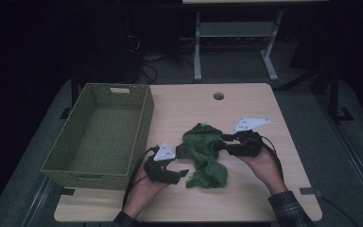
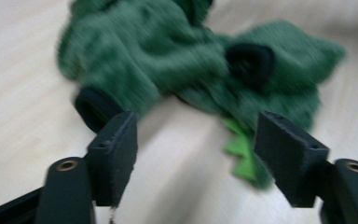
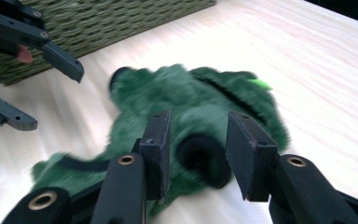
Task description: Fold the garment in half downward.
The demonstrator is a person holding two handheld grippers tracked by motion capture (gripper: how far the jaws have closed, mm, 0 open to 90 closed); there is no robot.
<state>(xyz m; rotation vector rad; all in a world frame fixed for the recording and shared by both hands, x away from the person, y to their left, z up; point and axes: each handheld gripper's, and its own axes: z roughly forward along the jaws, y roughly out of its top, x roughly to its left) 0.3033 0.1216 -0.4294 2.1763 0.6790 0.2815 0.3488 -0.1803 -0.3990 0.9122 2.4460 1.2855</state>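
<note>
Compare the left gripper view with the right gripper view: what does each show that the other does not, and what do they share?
Left gripper view alone: bright green spikes at the garment's edge, and the left gripper up close, jaws wide apart over bare table.

Right gripper view alone: the woven basket, and the right gripper, jaws open around a black cuff.

Both: the dark green fleece garment lying on the pale wooden table.

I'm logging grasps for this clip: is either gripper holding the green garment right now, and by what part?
Nothing is held. The left gripper is open, short of the green garment. The right gripper is open around a black cuff, not closed.
</note>
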